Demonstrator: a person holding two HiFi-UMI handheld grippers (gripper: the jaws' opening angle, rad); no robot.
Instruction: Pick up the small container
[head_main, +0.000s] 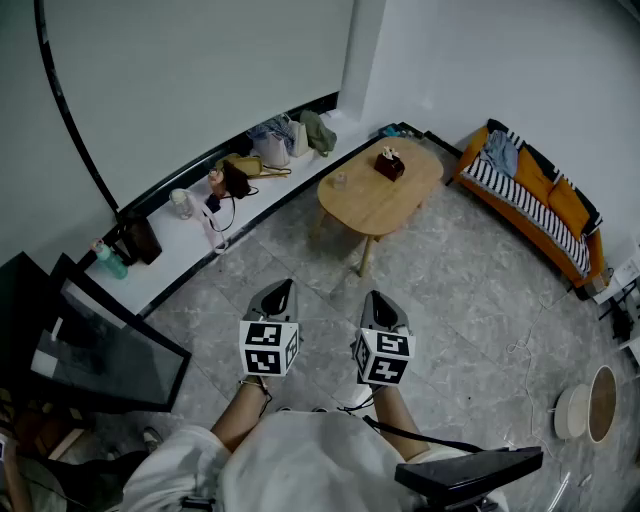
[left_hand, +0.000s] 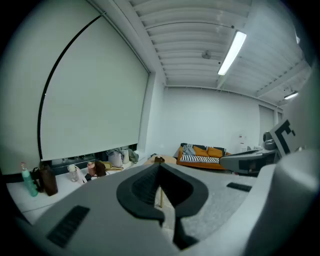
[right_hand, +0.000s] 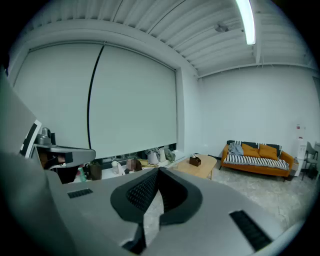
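We see the table (head_main: 385, 205) standing on the floor (head_main: 470, 300). The small container (head_main: 340, 180) stands on the table near its left end, apart from the box (head_main: 390, 163) at the far edge of the table. The left gripper (head_main: 288, 286) and the right gripper (head_main: 372, 297) hang side by side over the floor, on the near side of the table and well apart from it, pointing toward it and a little downward. The jaws of each one are clenched, tips together, with nothing between them. A sofa (head_main: 535, 190) stands to the right of the table.
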